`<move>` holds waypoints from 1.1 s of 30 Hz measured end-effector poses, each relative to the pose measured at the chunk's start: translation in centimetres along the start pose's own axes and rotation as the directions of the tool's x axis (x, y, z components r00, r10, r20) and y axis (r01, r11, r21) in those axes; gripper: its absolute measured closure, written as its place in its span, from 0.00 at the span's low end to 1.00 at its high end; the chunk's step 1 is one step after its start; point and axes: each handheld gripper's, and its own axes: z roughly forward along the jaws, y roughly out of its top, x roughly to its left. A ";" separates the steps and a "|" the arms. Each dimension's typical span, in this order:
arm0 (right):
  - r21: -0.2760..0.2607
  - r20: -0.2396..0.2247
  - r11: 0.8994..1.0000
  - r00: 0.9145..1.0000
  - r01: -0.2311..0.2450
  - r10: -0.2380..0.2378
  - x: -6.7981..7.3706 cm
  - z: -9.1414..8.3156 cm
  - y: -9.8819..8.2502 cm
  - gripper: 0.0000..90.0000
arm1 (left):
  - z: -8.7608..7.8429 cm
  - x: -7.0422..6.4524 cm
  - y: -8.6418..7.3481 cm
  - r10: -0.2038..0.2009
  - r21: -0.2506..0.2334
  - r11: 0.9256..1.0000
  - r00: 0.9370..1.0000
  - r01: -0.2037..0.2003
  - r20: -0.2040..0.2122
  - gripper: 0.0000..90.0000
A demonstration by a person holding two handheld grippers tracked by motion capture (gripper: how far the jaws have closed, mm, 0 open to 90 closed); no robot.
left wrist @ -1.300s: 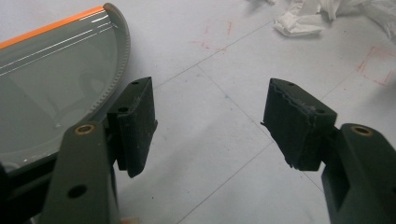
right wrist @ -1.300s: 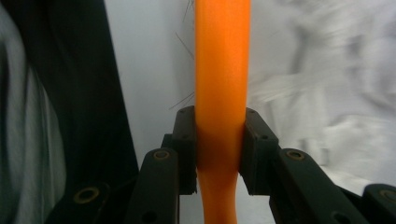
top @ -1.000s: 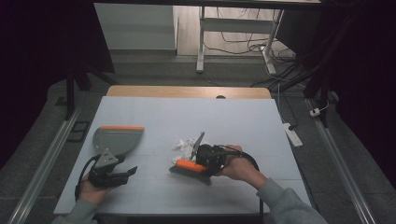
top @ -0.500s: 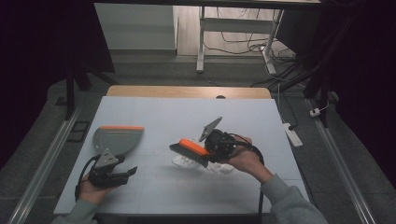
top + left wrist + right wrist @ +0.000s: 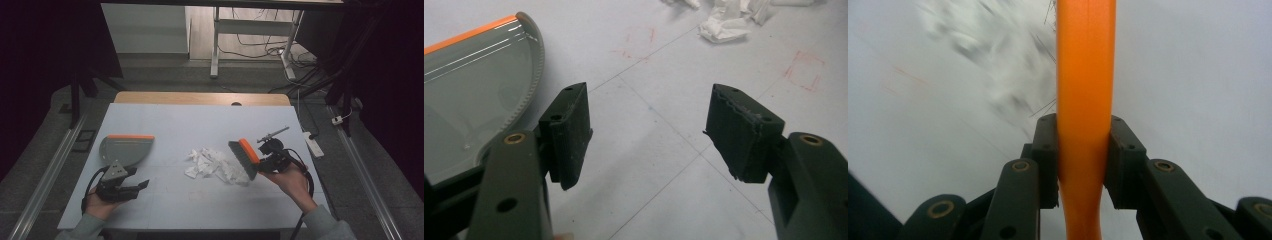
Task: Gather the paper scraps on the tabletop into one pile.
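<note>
Orange-backed brush (image 5: 245, 157) pinched in right gripper (image 5: 264, 156), paper scraps (image 5: 214, 163) just left; left gripper (image 5: 131, 187) spread, empty, dustpan (image 5: 125, 149) just beyond.

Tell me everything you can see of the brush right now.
The brush is a small hand brush with an orange back and handle that look like plastic, and dark grey bristles. The right tool is shut on its orange handle, one jaw on each side. In the high view it is tilted with its bristles pointing down and left, at the right edge of the white paper scraps on the table. Whether the bristle tips touch the scraps or the table, I cannot tell.
</note>
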 end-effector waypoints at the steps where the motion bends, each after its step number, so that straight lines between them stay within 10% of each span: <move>1: 0.018 0.011 0.999 1.000 -0.027 0.027 -0.2 0.4 -0.3 0.79 | 0.0 0.0 0.0 0.002 -0.001 1.000 1.000 -0.002 0.002 0.39; 8: 0.061 0.034 0.989 0.991 -0.132 0.130 -0.7 1.8 -0.3 0.79 | 0.0 -0.2 0.1 0.006 -0.001 1.000 1.000 -0.006 0.001 0.39; 20: -0.054 -0.117 0.998 0.993 -0.041 0.034 2.8 5.0 4.9 0.79 | 0.0 -0.2 -0.1 -0.004 0.014 1.000 1.000 0.004 -0.026 0.39; 33: -0.253 -0.141 0.968 0.989 -0.002 -0.034 1.6 0.7 3.7 0.79 | 0.4 -0.2 -0.1 -0.019 0.032 0.999 0.998 0.021 -0.052 0.39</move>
